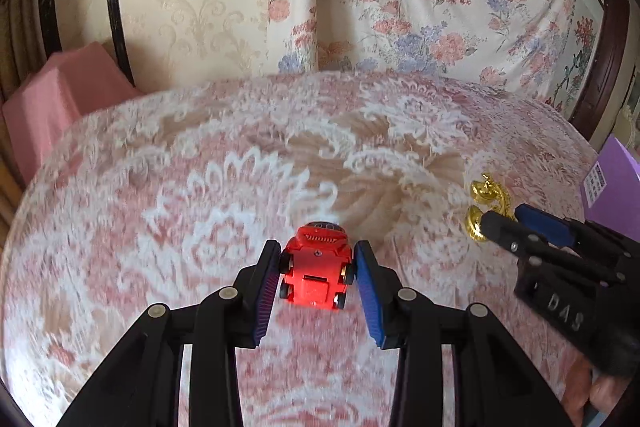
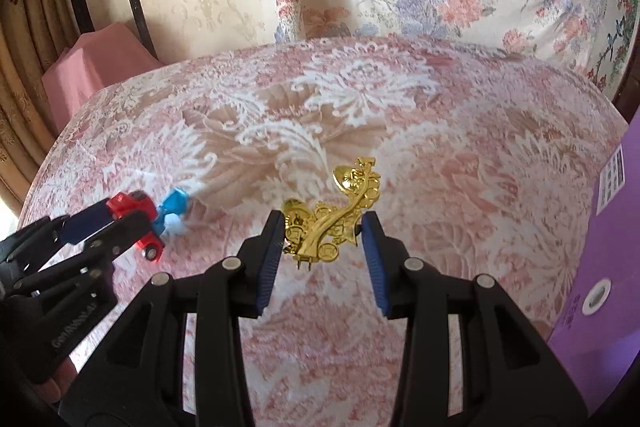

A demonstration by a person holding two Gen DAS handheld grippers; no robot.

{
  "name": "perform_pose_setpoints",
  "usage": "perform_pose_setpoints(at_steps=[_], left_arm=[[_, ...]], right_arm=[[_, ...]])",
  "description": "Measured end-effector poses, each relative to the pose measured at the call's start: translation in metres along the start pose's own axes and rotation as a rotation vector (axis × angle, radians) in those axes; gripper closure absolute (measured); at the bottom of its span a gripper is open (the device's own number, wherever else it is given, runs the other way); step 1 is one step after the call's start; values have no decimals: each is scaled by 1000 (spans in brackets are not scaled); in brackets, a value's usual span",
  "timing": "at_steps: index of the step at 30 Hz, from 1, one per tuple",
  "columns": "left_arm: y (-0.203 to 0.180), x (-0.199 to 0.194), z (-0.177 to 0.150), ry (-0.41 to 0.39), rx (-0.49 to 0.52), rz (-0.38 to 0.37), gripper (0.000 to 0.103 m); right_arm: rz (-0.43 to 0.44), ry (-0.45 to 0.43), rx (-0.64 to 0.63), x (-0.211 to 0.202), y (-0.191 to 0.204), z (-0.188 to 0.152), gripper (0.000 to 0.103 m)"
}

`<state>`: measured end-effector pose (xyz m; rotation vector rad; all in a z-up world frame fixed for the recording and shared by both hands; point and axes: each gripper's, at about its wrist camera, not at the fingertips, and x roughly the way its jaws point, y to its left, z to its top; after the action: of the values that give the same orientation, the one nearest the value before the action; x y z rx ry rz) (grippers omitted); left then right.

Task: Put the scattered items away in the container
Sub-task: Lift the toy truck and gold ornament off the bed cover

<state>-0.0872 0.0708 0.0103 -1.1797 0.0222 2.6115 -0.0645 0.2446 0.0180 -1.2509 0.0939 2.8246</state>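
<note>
Left gripper clenched on red toy car, held above patterned bed. Right gripper clamped gold ornament, also lifted. Purple container at right edge.

Both tools are matte black plastic, built from angular linked arms joined by round silver rivets. The left tongs end in flat fingers faced with ribbed blue pads. The right tongs match them, blue ribbed pads on black fingers. Seen from the left wrist camera, the right tool's black body carries raised letters and small screws
</note>
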Motion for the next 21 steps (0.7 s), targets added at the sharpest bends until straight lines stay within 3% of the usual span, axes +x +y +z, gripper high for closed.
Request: perform_pose_setpoints(at_steps=[11, 21], left_arm=[[9, -16, -45, 39, -11, -23, 65], [15, -12, -55, 31, -43, -51, 64]], right_arm=[[23, 51, 41, -4, -21, -40, 60], [34, 61, 40, -2, -27, -49, 59]])
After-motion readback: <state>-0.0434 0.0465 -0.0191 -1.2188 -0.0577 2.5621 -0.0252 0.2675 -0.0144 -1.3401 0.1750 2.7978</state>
